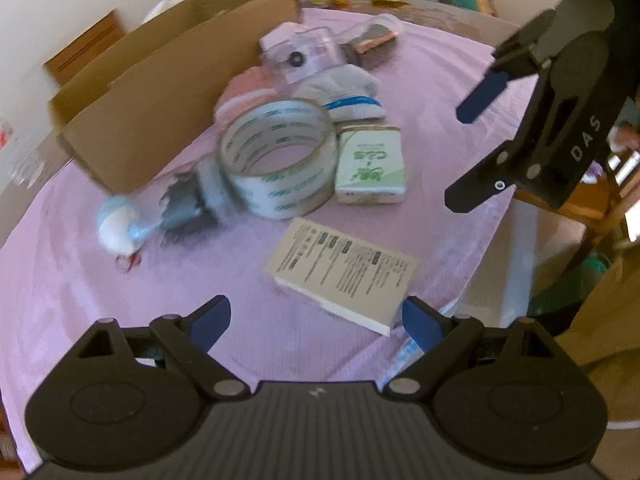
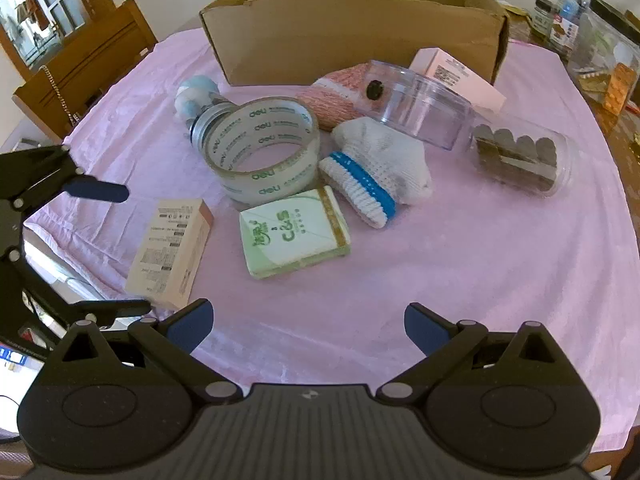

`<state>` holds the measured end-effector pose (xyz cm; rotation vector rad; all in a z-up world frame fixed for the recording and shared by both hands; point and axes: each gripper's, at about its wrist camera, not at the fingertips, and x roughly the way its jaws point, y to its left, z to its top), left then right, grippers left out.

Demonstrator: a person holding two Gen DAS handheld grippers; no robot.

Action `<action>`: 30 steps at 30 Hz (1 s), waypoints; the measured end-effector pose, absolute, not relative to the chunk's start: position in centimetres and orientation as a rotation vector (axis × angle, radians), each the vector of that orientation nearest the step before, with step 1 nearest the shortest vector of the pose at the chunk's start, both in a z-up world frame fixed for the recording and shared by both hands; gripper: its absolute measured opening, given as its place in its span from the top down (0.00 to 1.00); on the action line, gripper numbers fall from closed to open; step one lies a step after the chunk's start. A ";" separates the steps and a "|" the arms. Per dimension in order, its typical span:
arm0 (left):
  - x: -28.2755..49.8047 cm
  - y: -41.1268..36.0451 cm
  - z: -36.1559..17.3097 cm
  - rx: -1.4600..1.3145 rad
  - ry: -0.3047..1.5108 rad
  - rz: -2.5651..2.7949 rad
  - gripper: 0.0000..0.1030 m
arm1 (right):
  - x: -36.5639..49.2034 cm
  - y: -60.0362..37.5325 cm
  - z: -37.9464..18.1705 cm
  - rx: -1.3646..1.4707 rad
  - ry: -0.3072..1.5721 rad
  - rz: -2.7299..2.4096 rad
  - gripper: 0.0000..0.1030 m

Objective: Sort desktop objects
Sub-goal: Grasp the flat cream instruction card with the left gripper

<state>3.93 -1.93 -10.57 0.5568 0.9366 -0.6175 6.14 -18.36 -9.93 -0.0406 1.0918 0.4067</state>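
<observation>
Desk objects lie on a pink tablecloth (image 2: 480, 264). A clear tape roll (image 2: 264, 150) (image 1: 280, 156), a green tissue pack (image 2: 294, 232) (image 1: 370, 166), a white glove with a blue cuff (image 2: 380, 172) (image 1: 348, 94) and a beige printed box (image 2: 170, 252) (image 1: 344, 276) sit near the middle. My left gripper (image 1: 316, 324) is open and empty just above the beige box; it also shows in the right wrist view (image 2: 112, 248). My right gripper (image 2: 306, 328) is open and empty in front of the tissue pack; it also shows in the left wrist view (image 1: 472, 152).
An open cardboard box (image 2: 352, 32) (image 1: 160, 92) stands at the back. A clear round tub (image 2: 420, 108), pink yarn (image 2: 340, 96), a pink carton (image 2: 456, 76), a clear case of brown pieces (image 2: 520, 160) and a white-blue bottle (image 2: 198, 98) lie around. Wooden chairs (image 2: 84, 64) and jars (image 2: 600, 48) flank the table.
</observation>
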 end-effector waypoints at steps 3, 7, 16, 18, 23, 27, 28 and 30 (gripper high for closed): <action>4.5 -2.7 -11.0 0.600 0.942 -0.658 0.10 | 5.8 -18.8 -9.9 -0.039 1.088 0.402 0.00; 5.5 -3.2 -11.3 0.600 0.949 -0.698 0.10 | 5.7 -19.7 -10.1 -0.025 1.087 0.413 0.00; 6.9 -3.4 -11.9 0.545 0.952 -0.803 0.20 | 5.5 -20.4 -10.9 -0.049 1.085 0.406 0.00; 7.2 -3.1 -12.0 0.518 0.961 -0.828 0.21 | 5.2 -20.2 -10.9 -0.060 1.074 0.389 0.00; 6.9 -2.5 -11.7 0.523 0.945 -0.854 0.22 | 4.9 -19.0 -11.3 -0.055 1.046 0.365 0.00; 7.0 -1.1 -11.2 0.475 0.940 -0.844 0.22 | 5.3 -17.4 -11.5 -0.090 1.031 0.342 0.00; 7.1 -0.7 -11.1 0.461 0.941 -0.834 0.22 | 5.5 -17.0 -11.5 -0.099 1.026 0.345 0.00; 7.3 0.0 -10.9 0.433 0.940 -0.820 0.22 | 5.9 -16.3 -11.6 -0.121 1.024 0.352 0.00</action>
